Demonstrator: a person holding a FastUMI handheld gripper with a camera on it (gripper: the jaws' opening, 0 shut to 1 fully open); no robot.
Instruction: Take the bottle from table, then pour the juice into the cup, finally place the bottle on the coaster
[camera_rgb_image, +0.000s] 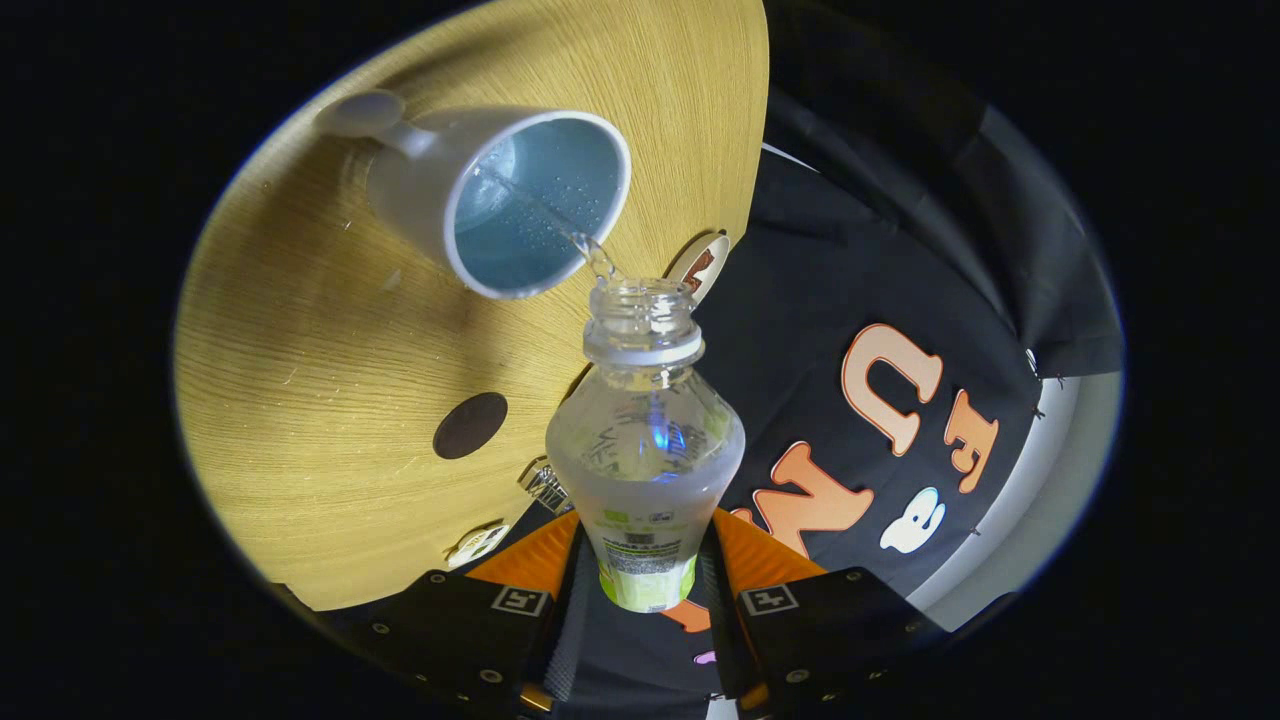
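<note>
My gripper (645, 575) is shut on a clear plastic bottle (645, 440) with a green label, held by its lower body between both fingers. The bottle is uncapped and tipped, its open neck pointing away from me toward a white cup (500, 200). A thin clear stream runs from the bottle mouth into the cup, whose blue-tinted inside shows liquid and small bubbles. The cup has a flat round handle on its far side and stands on the wooden table (330, 330). A dark round coaster (470, 425) lies on the table closer to my fingers than the cup.
The table edge runs close beside the bottle, with black cloth beyond it. A small shiny metal object (545, 487) sits at the table edge near my fingers, and a round white sticker (478, 543) lies close by.
</note>
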